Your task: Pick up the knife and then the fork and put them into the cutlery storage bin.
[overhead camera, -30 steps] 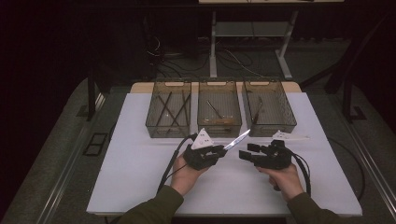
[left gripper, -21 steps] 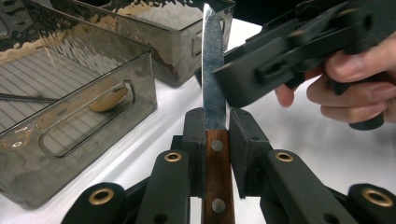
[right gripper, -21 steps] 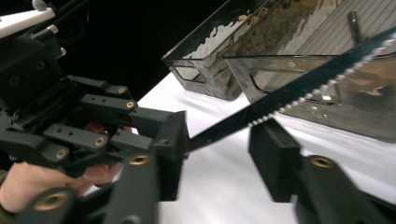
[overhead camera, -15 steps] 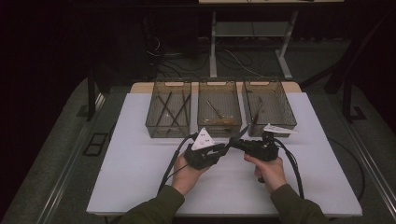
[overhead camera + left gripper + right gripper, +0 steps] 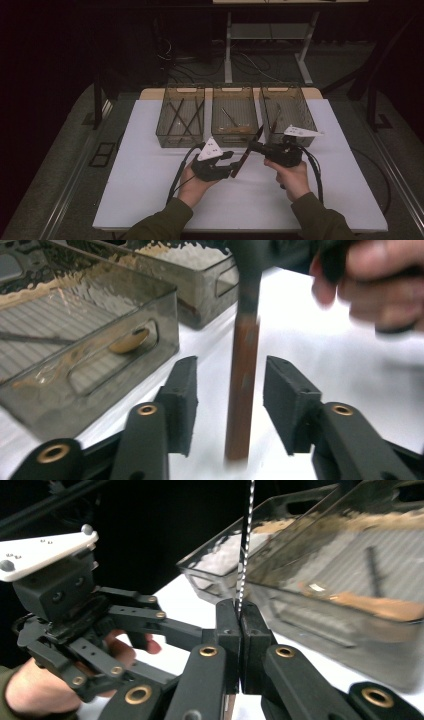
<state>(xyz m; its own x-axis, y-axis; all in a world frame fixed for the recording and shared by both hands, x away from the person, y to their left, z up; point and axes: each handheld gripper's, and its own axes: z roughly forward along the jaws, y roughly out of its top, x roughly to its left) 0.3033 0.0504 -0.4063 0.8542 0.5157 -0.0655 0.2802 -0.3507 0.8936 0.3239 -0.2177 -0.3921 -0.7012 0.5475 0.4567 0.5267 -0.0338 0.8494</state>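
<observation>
High view: the left tongs (image 5: 234,169) and right tongs (image 5: 251,146) meet over the white surface (image 5: 150,190), a thin brown-handled knife (image 5: 246,156) slanting between them, just before three clear plastic bins (image 5: 235,120).

Left gripper view: the left tongs (image 5: 230,390) have just been opening; the knife's handle (image 5: 242,385) stands between the pads, touching neither.

Right gripper view: the right tongs (image 5: 240,622) have just closed and are clamped on the serrated blade (image 5: 245,545).
</observation>
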